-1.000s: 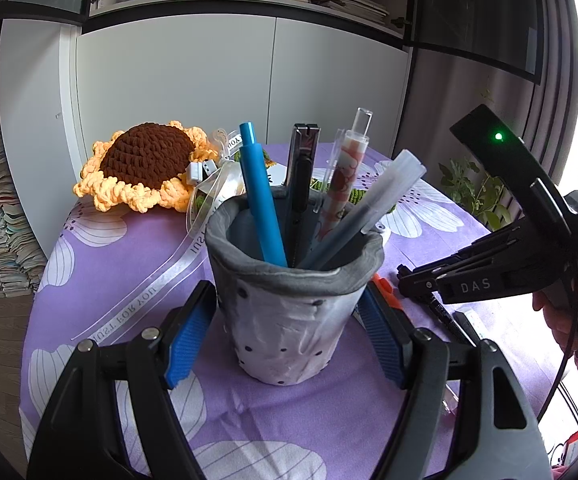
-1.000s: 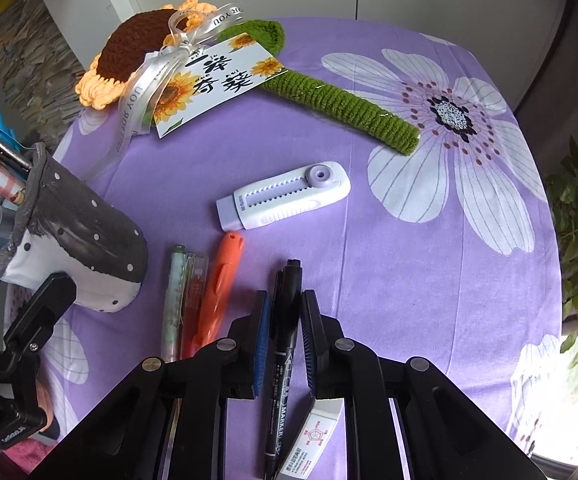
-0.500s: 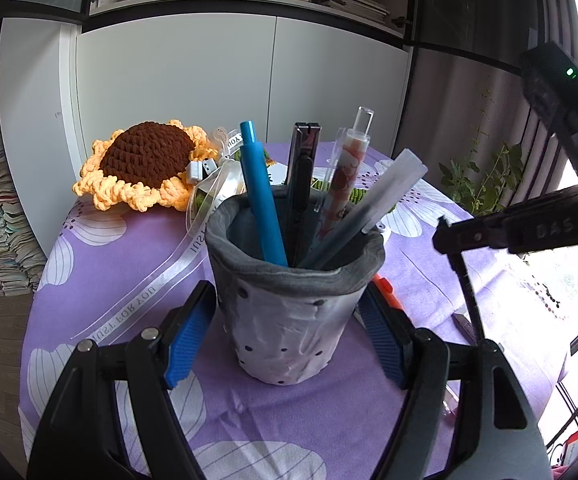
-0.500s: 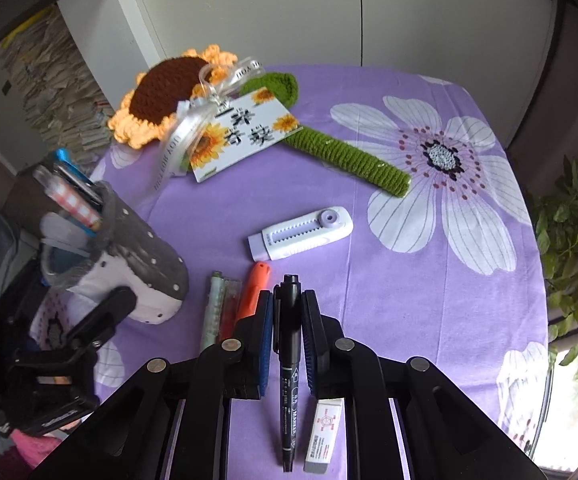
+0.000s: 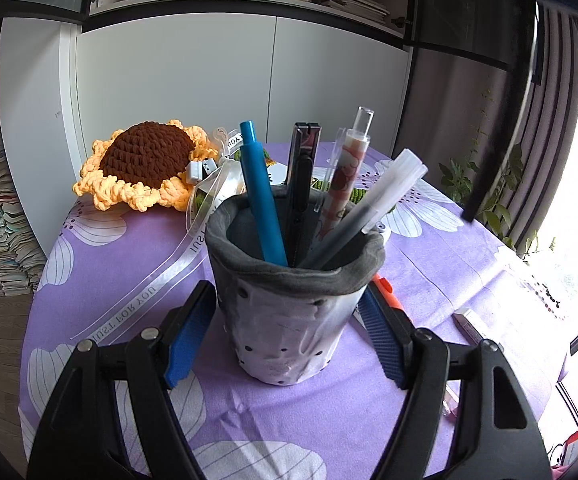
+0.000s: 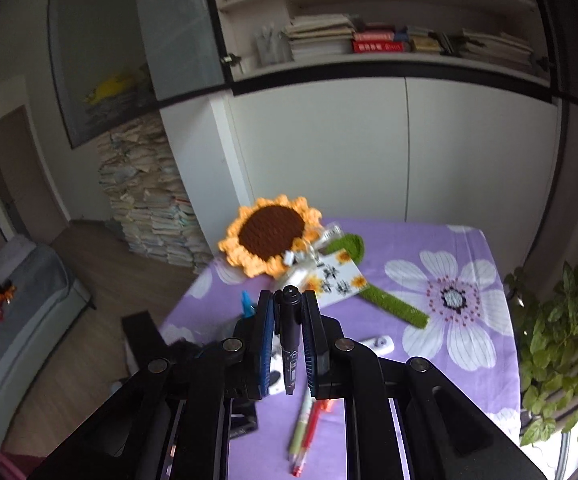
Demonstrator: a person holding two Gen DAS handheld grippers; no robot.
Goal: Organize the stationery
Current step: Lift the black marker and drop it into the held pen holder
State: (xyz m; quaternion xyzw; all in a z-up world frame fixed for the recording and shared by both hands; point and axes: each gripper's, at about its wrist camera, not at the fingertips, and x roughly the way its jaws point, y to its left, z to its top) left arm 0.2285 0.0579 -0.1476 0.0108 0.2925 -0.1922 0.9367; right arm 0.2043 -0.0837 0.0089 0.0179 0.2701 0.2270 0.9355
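The left claw is clamped on the grey pen holder, which stands on the bench. The right claw, raised above the bench, is clamped on a black marker.

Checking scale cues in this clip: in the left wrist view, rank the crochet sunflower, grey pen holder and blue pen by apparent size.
1. Grey pen holder, largest, though nearest the camera.
2. Crochet sunflower, farther back, so possibly bigger in reality.
3. Blue pen, smallest, partly hidden inside the holder.
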